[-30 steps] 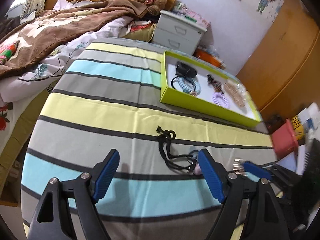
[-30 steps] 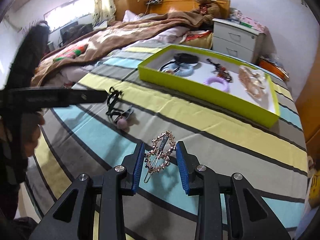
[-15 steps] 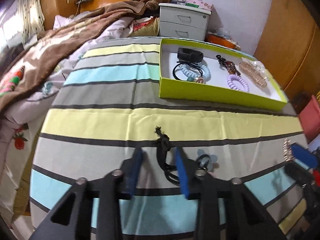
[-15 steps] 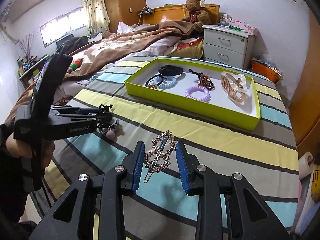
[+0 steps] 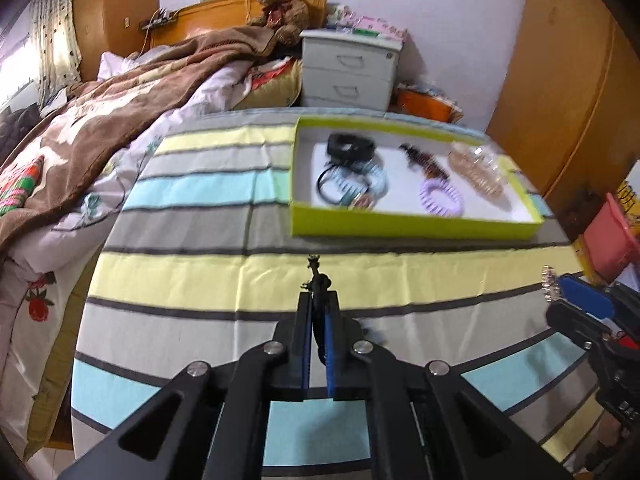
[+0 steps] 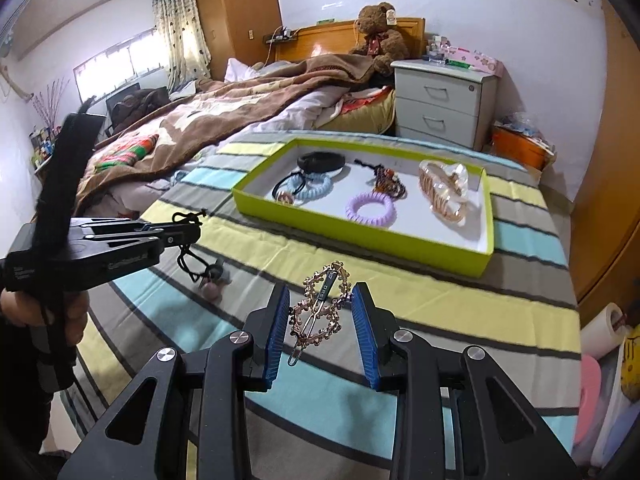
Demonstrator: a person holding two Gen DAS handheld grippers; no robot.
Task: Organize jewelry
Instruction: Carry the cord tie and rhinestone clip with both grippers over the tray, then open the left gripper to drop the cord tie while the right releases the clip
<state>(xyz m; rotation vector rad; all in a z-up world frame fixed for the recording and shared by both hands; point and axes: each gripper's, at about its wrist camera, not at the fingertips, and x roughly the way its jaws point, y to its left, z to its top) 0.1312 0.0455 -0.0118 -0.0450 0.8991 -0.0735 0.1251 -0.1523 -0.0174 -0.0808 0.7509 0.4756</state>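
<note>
— Two tongs, what's in each?
— Left tongs (image 5: 318,320) are clamped on the black cord (image 5: 316,280), lower centre; right tongs (image 6: 322,320) grip a rose-gold hair clip (image 6: 320,306).
— Any writing?
— Small letters on the clip's bar and the left tongs' side, unreadable.
— The tray?
— Green tray (image 6: 360,236) sits upper centre on the striped table (image 6: 440,292).
</note>
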